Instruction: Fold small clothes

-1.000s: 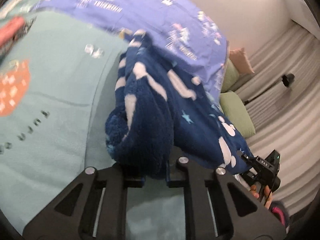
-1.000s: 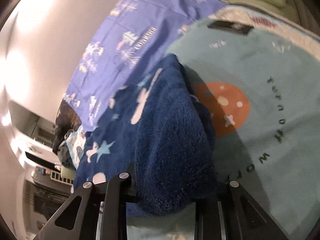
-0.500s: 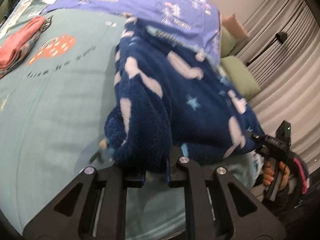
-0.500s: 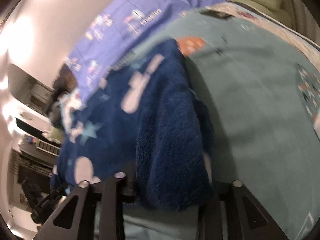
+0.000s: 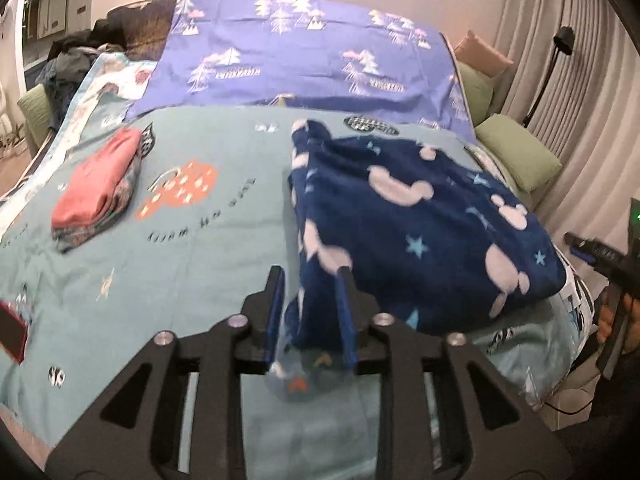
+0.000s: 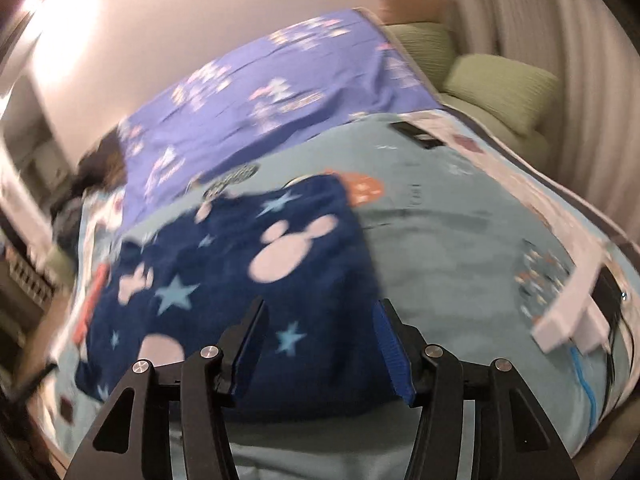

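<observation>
The navy fleece garment [image 5: 420,224] with pink mouse heads and blue stars lay folded on the teal blanket [image 5: 200,264] covering the bed. The left gripper [image 5: 310,280] was opening, a corner of fleece loose between its released fingers. The right gripper [image 6: 320,332] was opening too, straddling the fleece edge without pressing it. A folded pile topped in coral [image 5: 96,188] sat well apart.

Black angular left gripper [image 5: 310,286] and right gripper [image 6: 320,320], blue finger pads [image 6: 390,348], silver screws [image 5: 164,337]
</observation>
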The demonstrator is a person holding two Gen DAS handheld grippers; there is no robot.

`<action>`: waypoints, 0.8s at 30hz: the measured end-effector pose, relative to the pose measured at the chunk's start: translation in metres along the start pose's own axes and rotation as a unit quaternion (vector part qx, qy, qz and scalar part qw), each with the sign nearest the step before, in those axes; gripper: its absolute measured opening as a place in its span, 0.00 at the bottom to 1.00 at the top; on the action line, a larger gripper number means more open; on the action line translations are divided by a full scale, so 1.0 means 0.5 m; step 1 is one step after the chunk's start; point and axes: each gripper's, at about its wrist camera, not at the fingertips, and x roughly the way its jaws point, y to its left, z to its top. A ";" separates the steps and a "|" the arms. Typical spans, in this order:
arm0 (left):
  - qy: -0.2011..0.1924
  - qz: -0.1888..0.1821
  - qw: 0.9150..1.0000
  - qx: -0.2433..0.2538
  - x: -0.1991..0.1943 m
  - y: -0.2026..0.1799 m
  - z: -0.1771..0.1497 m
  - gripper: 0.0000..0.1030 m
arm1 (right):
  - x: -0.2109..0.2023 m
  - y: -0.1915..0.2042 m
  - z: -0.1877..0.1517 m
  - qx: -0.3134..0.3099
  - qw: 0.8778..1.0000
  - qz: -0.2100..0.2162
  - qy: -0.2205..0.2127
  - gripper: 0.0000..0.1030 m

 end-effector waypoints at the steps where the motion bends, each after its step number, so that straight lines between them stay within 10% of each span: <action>1: 0.002 -0.001 1.000 0.001 0.009 -0.002 0.004 0.51 | 0.007 0.006 -0.004 -0.007 1.000 0.002 0.005 0.54; 8: 0.055 -0.031 0.998 0.000 0.104 -0.009 -0.017 0.63 | 0.054 -0.049 0.001 -0.004 0.999 -0.041 0.027 0.69; 10: 0.070 -0.044 0.997 -0.009 0.124 -0.009 -0.026 0.45 | 0.078 -0.074 -0.003 0.012 0.998 -0.036 0.053 0.68; 13: 0.074 -0.042 0.996 -0.028 0.130 0.000 -0.040 0.22 | 0.109 -0.097 -0.018 0.035 0.996 0.010 0.087 0.19; 24: 0.074 -0.032 0.996 -0.023 0.118 -0.001 -0.066 0.17 | 0.098 -0.104 -0.014 0.027 0.996 -0.003 0.089 0.22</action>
